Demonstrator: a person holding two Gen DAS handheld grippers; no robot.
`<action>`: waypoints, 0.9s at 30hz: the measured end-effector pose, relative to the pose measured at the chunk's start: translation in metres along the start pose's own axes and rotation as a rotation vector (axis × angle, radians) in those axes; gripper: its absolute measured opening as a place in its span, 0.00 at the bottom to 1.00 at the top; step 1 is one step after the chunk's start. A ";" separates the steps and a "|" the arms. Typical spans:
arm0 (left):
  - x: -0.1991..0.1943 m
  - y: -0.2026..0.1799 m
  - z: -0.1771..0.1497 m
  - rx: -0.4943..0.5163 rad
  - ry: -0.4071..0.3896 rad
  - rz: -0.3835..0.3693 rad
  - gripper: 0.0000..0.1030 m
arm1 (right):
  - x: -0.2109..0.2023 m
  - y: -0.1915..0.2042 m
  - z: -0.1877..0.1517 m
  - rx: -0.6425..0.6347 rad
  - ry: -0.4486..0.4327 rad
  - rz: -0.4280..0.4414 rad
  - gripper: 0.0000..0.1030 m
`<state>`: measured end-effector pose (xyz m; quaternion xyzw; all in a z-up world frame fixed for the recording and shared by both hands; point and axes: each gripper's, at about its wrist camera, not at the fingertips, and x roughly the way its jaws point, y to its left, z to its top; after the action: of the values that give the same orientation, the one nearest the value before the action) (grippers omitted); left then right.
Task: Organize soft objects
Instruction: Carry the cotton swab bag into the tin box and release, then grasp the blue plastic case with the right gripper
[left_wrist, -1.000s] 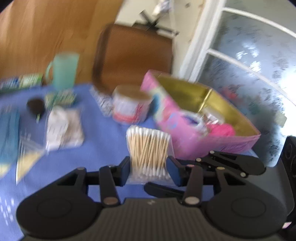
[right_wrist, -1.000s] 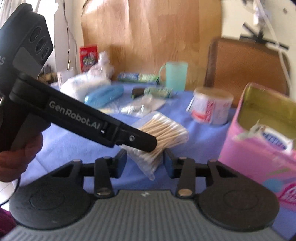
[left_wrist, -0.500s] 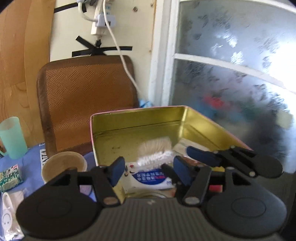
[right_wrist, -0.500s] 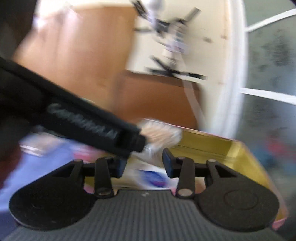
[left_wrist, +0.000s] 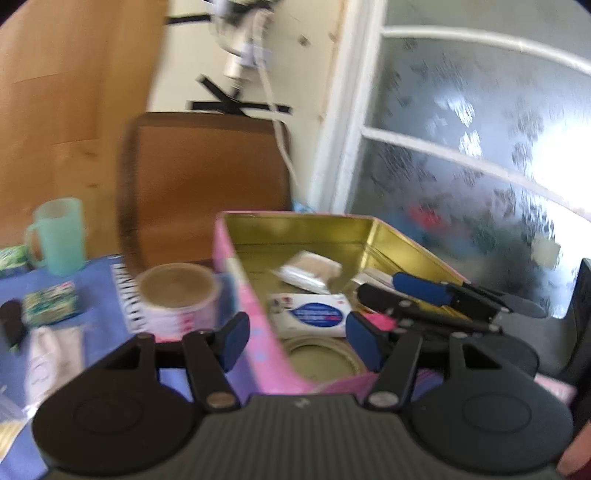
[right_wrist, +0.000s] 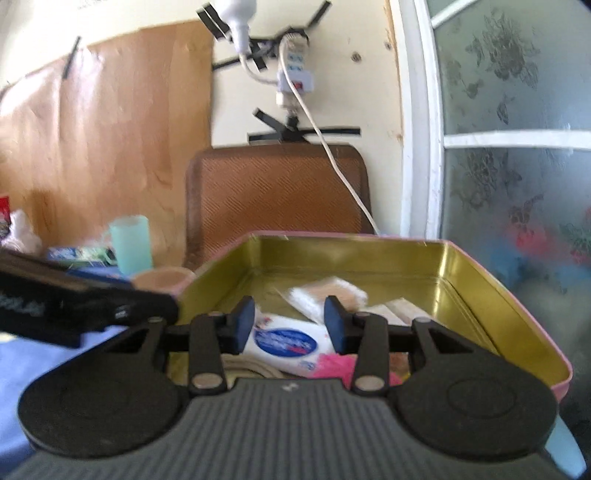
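Observation:
A pink tin box (left_wrist: 243, 291) with a gold inside (right_wrist: 406, 266) stands on the blue table. The bag of cotton swabs (left_wrist: 308, 271) lies loose in it, toward the back; it also shows in the right wrist view (right_wrist: 325, 293). A white tissue pack with a blue label (left_wrist: 314, 315) (right_wrist: 286, 341) and a pink soft item (right_wrist: 332, 369) lie in front of it. My left gripper (left_wrist: 295, 341) is open and empty over the box's near left wall. My right gripper (right_wrist: 291, 325) is open and empty above the tissue pack; it shows at the right in the left wrist view (left_wrist: 424, 288).
A round paper tub (left_wrist: 175, 295), a green patterned packet (left_wrist: 50, 302), a teal cup (left_wrist: 59, 236) and white packets (left_wrist: 51, 362) lie on the blue cloth left of the box. A brown chair back (right_wrist: 277, 192) stands behind. A frosted glass door (right_wrist: 517, 147) is at the right.
The swab bag was carried from the table into the box and let go; it now lies loose inside. Both grippers have pulled back from it, the left one toward the left.

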<state>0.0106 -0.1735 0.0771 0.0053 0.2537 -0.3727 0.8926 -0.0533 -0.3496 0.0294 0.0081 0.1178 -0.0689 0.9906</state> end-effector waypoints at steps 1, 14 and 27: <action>-0.012 0.012 -0.004 -0.026 -0.014 0.013 0.57 | -0.003 0.004 0.002 -0.005 -0.007 0.008 0.43; -0.131 0.178 -0.097 -0.344 -0.007 0.521 0.58 | 0.029 0.122 0.011 0.013 0.224 0.484 0.43; -0.163 0.212 -0.119 -0.533 -0.106 0.571 0.58 | 0.098 0.304 0.003 -0.113 0.401 0.615 0.64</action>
<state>0.0019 0.1111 0.0098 -0.1755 0.2836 -0.0304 0.9422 0.0840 -0.0617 0.0088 0.0020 0.3053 0.2416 0.9211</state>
